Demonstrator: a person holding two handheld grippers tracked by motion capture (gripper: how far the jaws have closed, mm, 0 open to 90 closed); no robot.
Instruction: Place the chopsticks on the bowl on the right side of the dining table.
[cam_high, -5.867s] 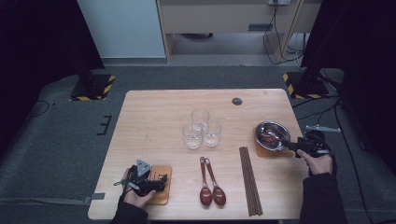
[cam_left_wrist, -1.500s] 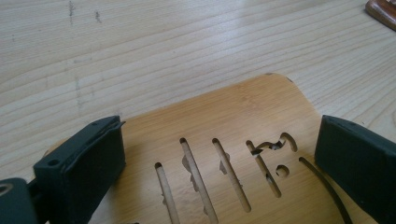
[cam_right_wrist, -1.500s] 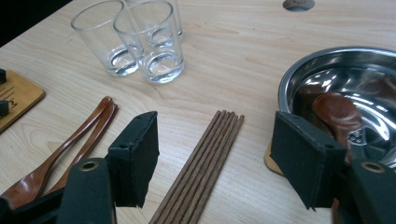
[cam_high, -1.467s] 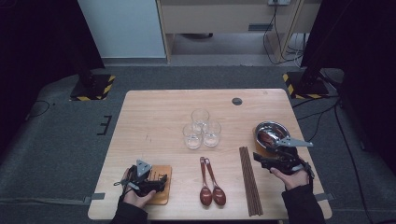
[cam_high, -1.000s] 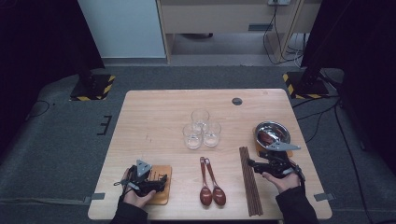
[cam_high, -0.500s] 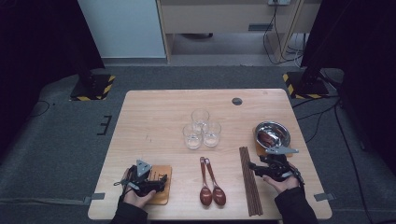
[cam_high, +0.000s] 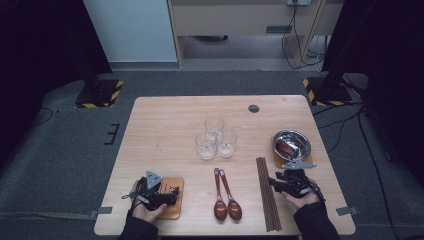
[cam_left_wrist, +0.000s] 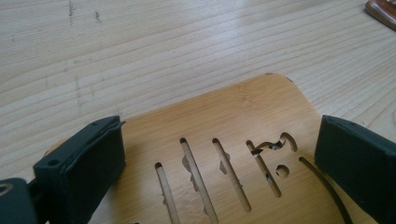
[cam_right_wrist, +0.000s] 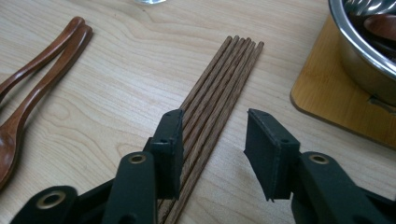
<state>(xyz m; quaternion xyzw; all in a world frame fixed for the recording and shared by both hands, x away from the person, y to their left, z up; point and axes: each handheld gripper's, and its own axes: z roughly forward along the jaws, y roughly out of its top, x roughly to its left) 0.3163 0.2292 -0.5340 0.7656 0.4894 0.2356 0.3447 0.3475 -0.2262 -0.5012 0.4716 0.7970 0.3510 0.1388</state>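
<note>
Reading across the table, left to right; entries by item:

left gripper (cam_high: 172, 196): held at the near-left corner over the wooden coaster (cam_high: 170, 197); in the left gripper view the jaws are seen wide apart with the slotted coaster (cam_left_wrist: 224, 158) lying flat between them; pads not pressed on it; nothing gripped

spoons (cam_high: 226, 197): two, laid side by side near the front edge, bowls toward the person; untouched

glasses (cam_high: 216, 137): three, clustered at mid-table; well apart from both grippers

chopsticks (cam_high: 267, 192): a tight bundle laid flat, long axis running from the near edge away toward the far side; just left of the right gripper in the high view

right gripper (cam_high: 272, 184): nearer of the two to the bundle, the left one being well apart; jaws have just been closing and stand partly open; in the right gripper view the chopsticks (cam_right_wrist: 212, 107) run under the left jaw and into the gap, the right jaw standing clear over bare table; no squeeze seen yet

relation to be settled: bundle lies off-centre toward the left jaw, its axis roughly along the gripper's line of sight; judged that a small shift toward the bundle is needed so both jaws straddle it across its width

metal bowl (cam_high: 292, 145): on its own coaster (cam_high: 277, 160), beyond the right gripper; not involved
</note>
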